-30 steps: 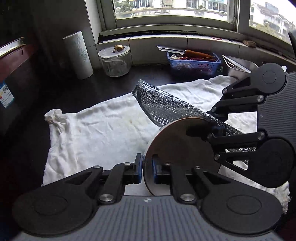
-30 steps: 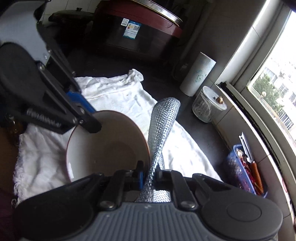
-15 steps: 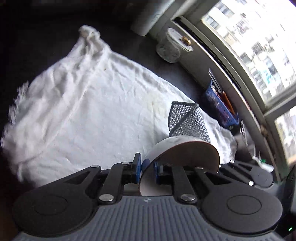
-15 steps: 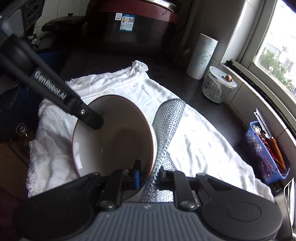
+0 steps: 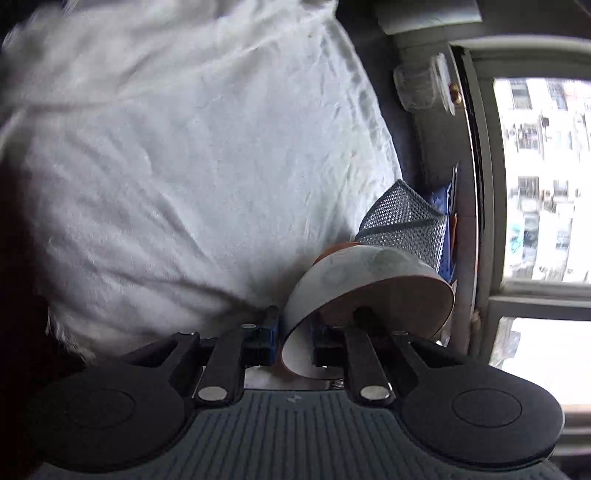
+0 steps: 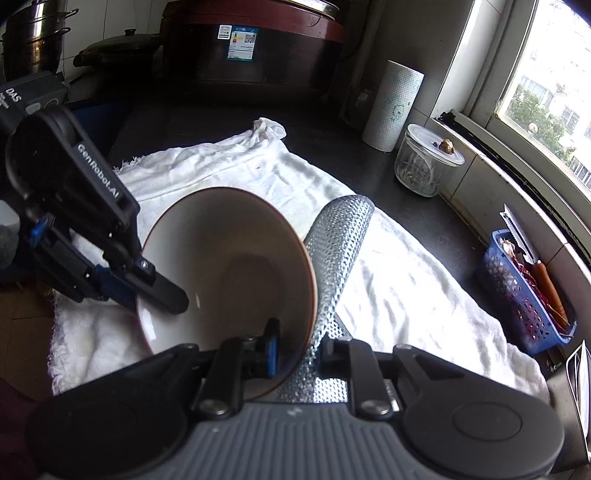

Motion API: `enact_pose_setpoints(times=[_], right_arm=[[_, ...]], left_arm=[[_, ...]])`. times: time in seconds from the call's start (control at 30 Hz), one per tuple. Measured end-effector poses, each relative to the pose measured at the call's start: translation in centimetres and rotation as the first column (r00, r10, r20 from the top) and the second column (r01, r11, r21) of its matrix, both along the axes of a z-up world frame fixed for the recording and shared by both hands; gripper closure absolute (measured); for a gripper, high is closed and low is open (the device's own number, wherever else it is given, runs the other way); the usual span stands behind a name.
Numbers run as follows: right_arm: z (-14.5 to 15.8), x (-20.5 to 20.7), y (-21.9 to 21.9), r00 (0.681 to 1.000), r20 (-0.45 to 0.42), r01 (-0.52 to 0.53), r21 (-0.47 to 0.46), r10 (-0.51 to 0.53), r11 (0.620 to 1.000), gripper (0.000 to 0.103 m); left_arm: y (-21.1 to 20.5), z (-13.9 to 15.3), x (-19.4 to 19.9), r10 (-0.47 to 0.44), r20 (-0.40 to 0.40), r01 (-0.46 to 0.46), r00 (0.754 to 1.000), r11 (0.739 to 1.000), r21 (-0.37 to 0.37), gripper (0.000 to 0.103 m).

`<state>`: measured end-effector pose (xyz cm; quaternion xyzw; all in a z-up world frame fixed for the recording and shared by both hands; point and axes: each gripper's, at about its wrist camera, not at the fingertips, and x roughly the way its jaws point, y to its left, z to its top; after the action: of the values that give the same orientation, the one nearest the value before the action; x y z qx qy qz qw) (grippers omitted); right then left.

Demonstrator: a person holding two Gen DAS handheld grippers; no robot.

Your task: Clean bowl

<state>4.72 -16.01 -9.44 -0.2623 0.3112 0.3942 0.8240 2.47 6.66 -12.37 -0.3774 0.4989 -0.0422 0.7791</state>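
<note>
Left gripper (image 5: pixel 293 341) fingers pinching tilted bowl (image 6: pixel 229 266) rim, right gripper (image 6: pixel 299 347) fingers clamping mesh cloth (image 6: pixel 338 254)

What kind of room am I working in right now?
Most likely a home kitchen counter by a window. A big lidded cooker and steel pots stand at the back, a paper towel roll and glass jar sit near the window, and a white cloth covers the counter.
</note>
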Motion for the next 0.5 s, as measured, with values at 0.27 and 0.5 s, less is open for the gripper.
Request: enact_pose_setpoints(times=[0.27, 0.5], right_arm=[[1.0, -0.5, 0.9, 0.992, 0.100, -0.064, -0.080, 0.072, 0.995, 0.093], [1.6, -0.2, 1.7, 0.985, 0.142, -0.085, -0.119, 0.101, 0.989, 0.093]], left_arm=[[-8.8, 6.6, 0.0, -0.556, 0.118, 0.274, 0.823, 0.570, 0.774, 0.089], [-7.8, 6.9, 0.6, -0.507, 0.163, 0.269, 0.846, 0.671, 0.691, 0.091]])
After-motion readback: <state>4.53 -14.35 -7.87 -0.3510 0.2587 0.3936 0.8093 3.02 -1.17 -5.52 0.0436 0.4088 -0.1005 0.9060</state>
